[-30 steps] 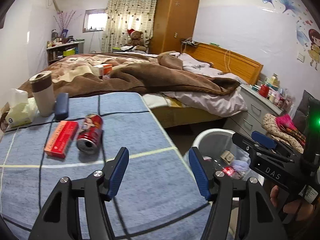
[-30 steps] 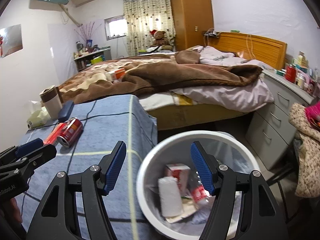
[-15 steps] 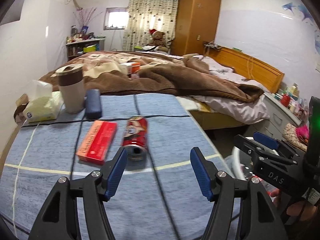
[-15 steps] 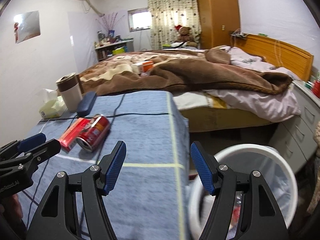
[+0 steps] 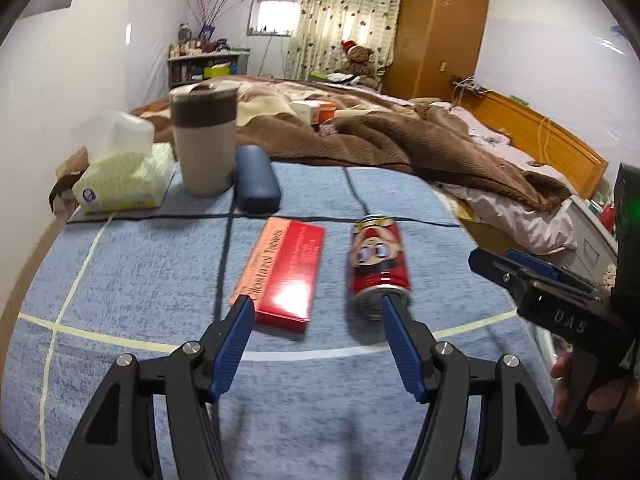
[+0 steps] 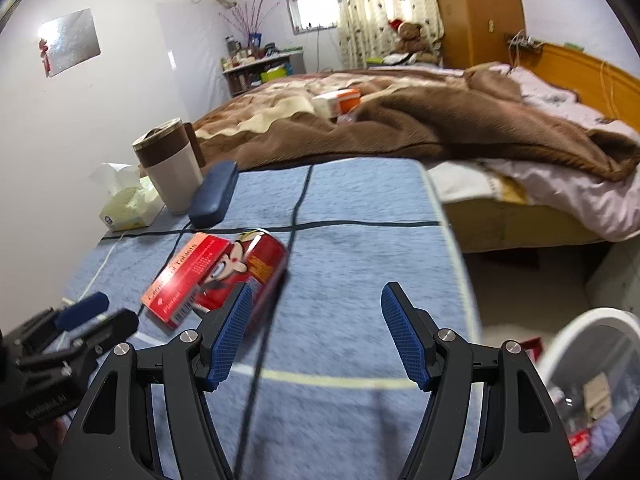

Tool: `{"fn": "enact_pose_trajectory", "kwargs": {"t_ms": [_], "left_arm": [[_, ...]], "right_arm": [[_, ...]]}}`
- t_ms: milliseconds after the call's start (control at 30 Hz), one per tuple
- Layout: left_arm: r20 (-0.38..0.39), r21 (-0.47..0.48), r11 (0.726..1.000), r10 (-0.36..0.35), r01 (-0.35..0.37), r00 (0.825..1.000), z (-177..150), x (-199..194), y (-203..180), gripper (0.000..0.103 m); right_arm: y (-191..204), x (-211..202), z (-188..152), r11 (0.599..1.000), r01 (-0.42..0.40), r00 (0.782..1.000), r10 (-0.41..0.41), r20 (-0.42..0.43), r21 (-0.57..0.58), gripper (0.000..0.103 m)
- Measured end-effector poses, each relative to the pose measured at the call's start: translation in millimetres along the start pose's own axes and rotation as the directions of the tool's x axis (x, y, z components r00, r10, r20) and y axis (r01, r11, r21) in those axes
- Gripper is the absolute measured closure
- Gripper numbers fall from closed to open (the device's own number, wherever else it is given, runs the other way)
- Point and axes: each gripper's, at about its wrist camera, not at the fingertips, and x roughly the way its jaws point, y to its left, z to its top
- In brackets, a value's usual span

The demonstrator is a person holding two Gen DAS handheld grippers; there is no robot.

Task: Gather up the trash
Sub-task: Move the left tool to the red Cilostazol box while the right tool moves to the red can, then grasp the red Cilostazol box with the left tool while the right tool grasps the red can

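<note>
Two tools hang over the blue-clothed surface (image 5: pixel 120 280), both spread with nothing between their pads: the left tool (image 5: pixel 318 308) just short of the red tablet box (image 5: pixel 286 272) and red can (image 5: pixel 379 264), the right tool (image 6: pixel 316 300) to their right. Box and can lie side by side mid-surface; the can is on its side, a cartoon face printed on it. Farther off stand a lidded cup (image 5: pixel 204 140), a tissue pack (image 5: pixel 120 176) and a dark blue case (image 5: pixel 256 180). Beyond is a bed (image 5: pixel 380 136) with brown blankets; a white bin (image 6: pixel 592 380) sits right.
</note>
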Motion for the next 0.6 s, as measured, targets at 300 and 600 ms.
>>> {"fn": "enact_pose_trajectory", "kwargs": {"t_ms": [300,600], "left_arm": [[-0.076,0.0,1.0,0.006,-0.006,0.997,2.9,30.7,21.1,0.034],[-0.097,0.011,1.0,0.002,-0.001,0.995,7.6,43.8,28.0,0.029]], "right_arm": [[17.8,48.0,15.3,0.997,-0.067,0.992,0.07,-0.101,0.034,0.034],[31.7,71.4,18.3,0.994,-0.107,0.977,0.106,-0.182,0.005,0.034]]}}
